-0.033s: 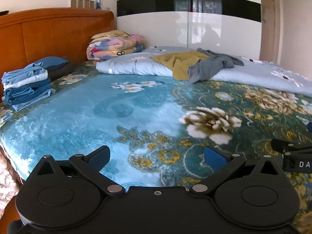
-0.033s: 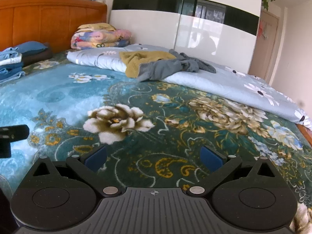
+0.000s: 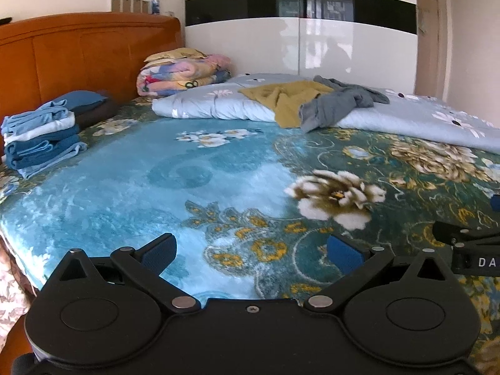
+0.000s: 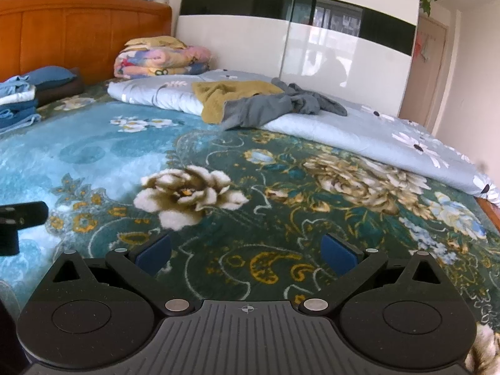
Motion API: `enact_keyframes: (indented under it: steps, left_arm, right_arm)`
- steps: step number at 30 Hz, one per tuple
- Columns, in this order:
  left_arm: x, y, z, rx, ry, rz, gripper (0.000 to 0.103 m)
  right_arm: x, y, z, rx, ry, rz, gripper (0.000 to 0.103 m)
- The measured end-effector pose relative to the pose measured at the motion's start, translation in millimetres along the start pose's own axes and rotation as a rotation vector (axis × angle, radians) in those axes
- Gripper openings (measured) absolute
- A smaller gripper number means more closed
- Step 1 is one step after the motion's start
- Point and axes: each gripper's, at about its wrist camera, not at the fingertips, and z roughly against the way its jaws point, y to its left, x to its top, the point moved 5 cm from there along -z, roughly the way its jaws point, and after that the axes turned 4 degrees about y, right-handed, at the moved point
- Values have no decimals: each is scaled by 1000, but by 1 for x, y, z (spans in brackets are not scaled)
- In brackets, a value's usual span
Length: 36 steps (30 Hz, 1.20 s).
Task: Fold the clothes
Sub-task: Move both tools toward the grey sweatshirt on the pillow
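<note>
A mustard-yellow garment [image 3: 287, 100] and a grey garment [image 3: 337, 106] lie crumpled together on a pale blue quilt [image 3: 218, 109] at the far side of the bed; the same yellow garment [image 4: 231, 97] and grey garment [image 4: 268, 106] show in the right wrist view. A stack of folded blue and white clothes [image 3: 40, 137] sits at the left by the headboard. My left gripper [image 3: 251, 251] hovers open over the floral blanket [image 3: 140, 187], holding nothing. My right gripper [image 4: 246, 254] is open too, with nothing between its blue pads, well short of the garments.
An orange wooden headboard [image 3: 78, 56] runs along the left. A rolled colourful quilt [image 3: 181, 72] lies in the far corner. A glossy white wardrobe [image 3: 297, 47] stands behind the bed, a door [image 4: 428, 72] to its right. The bed's near edge drops off at lower left.
</note>
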Motion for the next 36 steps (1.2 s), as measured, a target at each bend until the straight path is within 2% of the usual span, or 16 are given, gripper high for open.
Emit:
enact_keyframes:
  steps: [10,19,22,30,36]
  left_arm:
    - [5,5,-1,-22,-36,50,102]
    - [18,11,-11,-13,-26,13,102]
    - [29,16,-19,-9,-23,-3,102]
    - [62,46,-44,-8,-11,25,102]
    - [93,67,-61,-30,-88,38,102]
  right_arm:
    - [2,1,-12,26,19,-12,103]
    - [12,2,-26,71,43,-58,103]
    - [21,3,-35,90,31,-84,103]
    - [65,7,-57,69,-48,-87,103]
    - [97,11,-82,86,-66,-91,103]
